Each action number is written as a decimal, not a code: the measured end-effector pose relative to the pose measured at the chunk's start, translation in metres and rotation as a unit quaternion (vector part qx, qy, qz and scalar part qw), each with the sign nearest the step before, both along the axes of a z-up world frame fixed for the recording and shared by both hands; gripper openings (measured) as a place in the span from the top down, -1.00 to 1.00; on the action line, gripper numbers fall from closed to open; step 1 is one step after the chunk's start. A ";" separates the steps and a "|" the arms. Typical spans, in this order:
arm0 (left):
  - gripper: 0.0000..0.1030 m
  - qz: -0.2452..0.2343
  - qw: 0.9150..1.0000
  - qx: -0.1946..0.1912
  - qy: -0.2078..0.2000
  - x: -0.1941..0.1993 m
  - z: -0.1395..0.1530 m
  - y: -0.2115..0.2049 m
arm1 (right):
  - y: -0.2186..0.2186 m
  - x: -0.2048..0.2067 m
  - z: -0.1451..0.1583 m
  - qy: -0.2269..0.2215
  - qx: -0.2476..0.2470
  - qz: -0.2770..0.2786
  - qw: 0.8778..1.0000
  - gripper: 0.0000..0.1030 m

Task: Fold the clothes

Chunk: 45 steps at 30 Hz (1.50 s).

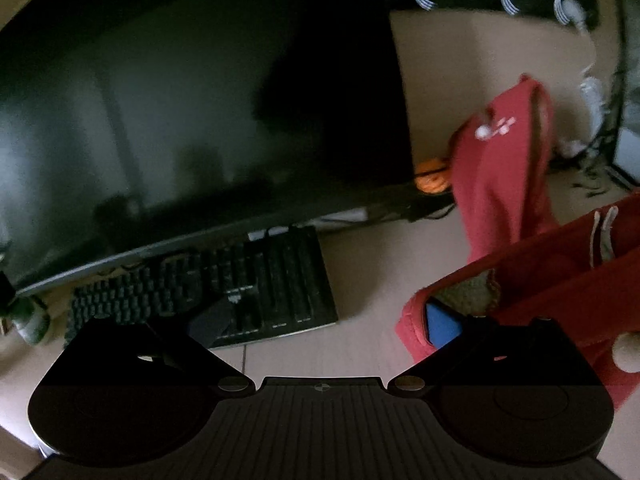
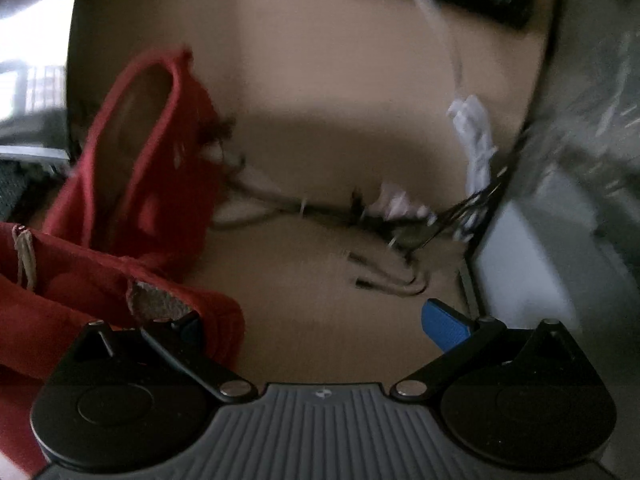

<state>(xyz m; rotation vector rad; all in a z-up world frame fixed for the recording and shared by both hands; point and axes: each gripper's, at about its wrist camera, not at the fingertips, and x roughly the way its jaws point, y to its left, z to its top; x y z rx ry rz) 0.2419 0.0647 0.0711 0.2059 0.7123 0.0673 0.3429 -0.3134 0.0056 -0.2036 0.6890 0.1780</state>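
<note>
A red hooded garment (image 1: 532,248) with pale drawstrings lies at the right of the left wrist view, one part standing up by the wall. My left gripper (image 1: 324,328) is wide open; its right blue pad (image 1: 440,326) touches the garment's edge, and nothing sits between the fingers. In the right wrist view the same red garment (image 2: 120,208) lies at the left. My right gripper (image 2: 316,324) is wide open; its left finger (image 2: 188,330) is against the cloth, and its right blue pad (image 2: 444,326) is over bare table.
A dark monitor (image 1: 192,112) and black keyboard (image 1: 224,288) stand ahead of the left gripper on the beige desk (image 1: 368,264). A tangle of cables (image 2: 380,224) and a white cord (image 2: 476,140) lie ahead of the right gripper. A grey case (image 2: 580,200) stands at right.
</note>
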 end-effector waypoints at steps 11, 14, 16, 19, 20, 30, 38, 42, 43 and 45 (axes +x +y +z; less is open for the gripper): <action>-0.98 0.053 0.995 -0.029 0.080 0.026 -0.066 -0.002 | 0.007 -0.002 -0.053 0.063 0.004 0.013 0.998 -1.00; -0.98 0.046 0.993 -0.026 0.101 0.011 -0.071 -0.005 | 0.001 -0.030 -0.044 0.061 -0.002 0.007 0.998 -1.00; -0.98 0.039 0.993 -0.025 0.105 -0.001 -0.068 -0.007 | -0.004 -0.049 -0.038 0.060 -0.005 0.003 0.998 -1.00; -0.98 0.020 0.995 -0.029 0.096 -0.019 -0.048 -0.007 | -0.019 -0.078 -0.003 0.041 0.002 -0.006 0.999 -1.00; -0.98 0.008 0.995 -0.029 0.091 -0.026 -0.038 -0.007 | -0.019 -0.082 0.006 0.035 0.000 -0.002 0.999 -1.00; -1.00 -0.077 0.995 -0.010 0.064 -0.037 0.008 -0.003 | 0.002 -0.028 0.002 0.041 -0.039 -0.009 0.998 -1.00; -0.99 -0.006 0.988 -0.096 0.124 0.028 -0.050 0.007 | -0.008 -0.026 0.021 0.042 0.027 0.000 0.999 -1.00; -0.99 -0.027 0.989 -0.141 0.045 -0.009 0.007 0.020 | -0.026 -0.044 0.053 0.034 0.098 0.028 0.994 -1.00; -0.99 -0.029 0.988 -0.148 0.020 -0.020 0.023 0.023 | -0.025 -0.049 0.054 0.032 0.101 0.033 0.994 -1.00; -0.99 -0.020 0.990 -0.139 -0.018 -0.033 0.044 0.028 | -0.022 -0.057 0.054 0.028 0.103 0.041 0.993 -1.00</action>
